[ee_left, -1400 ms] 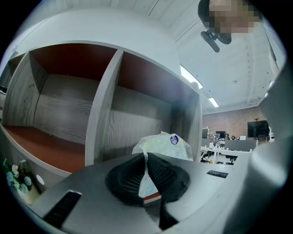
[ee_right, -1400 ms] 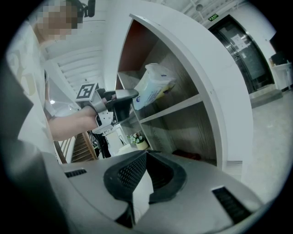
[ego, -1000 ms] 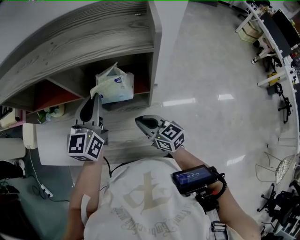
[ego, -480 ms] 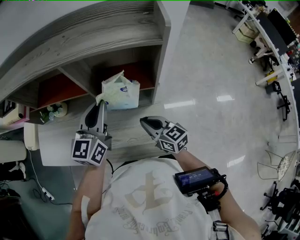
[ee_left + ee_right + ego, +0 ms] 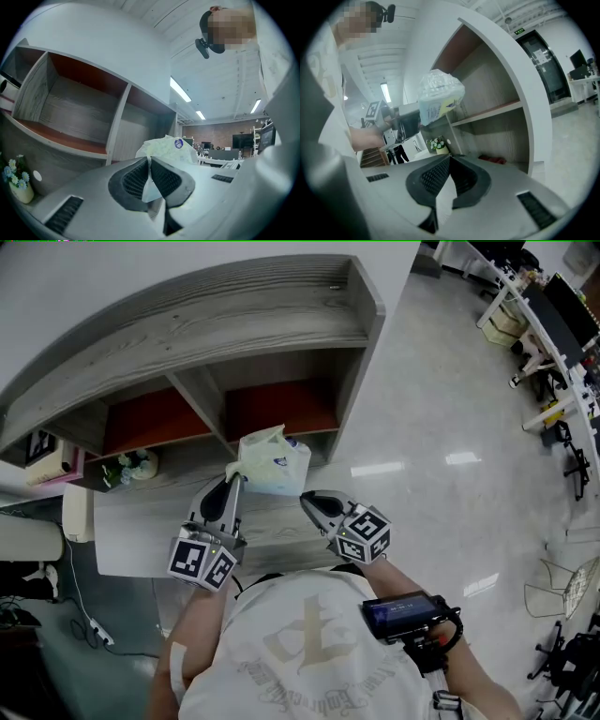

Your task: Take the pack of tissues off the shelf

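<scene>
Two open compartments with red-brown backs sit side by side in the grey wood-grain shelf unit [image 5: 216, 320], and both look bare in the head view. The soft pack of tissues in pale crinkled plastic wrap [image 5: 273, 461] hangs clear of them. It is out in front of the right compartment's mouth and above the lower grey board, touching no shelf edge.

The left gripper [image 5: 233, 484] has its jaws pressed together on a thin flap of the pack's wrap, and the bulk of the pack rises beyond the tips. The right gripper [image 5: 313, 502] is just beside it to the right, apart from the pack, with its jaws closed on each other and nothing between them.

Past the unit's right end wall the glossy pale floor [image 5: 441, 427] lies wide open, and white desks [image 5: 525, 306] stand well apart at the far right. On the left the room is tighter, with the central divider behind the left gripper and a small pot of white flowers [image 5: 134, 465] farther left on the lower board.

Only the left gripper view shows the pinched flap between the black ribbed pads, and a round blue sticker [image 5: 178, 143] on the pack. Only the right gripper view shows the pack from the side, lifted free in the air before the shelf front. It also shows a red thing [image 5: 492, 159] lying low in the shelf, too small to tell what it is.
</scene>
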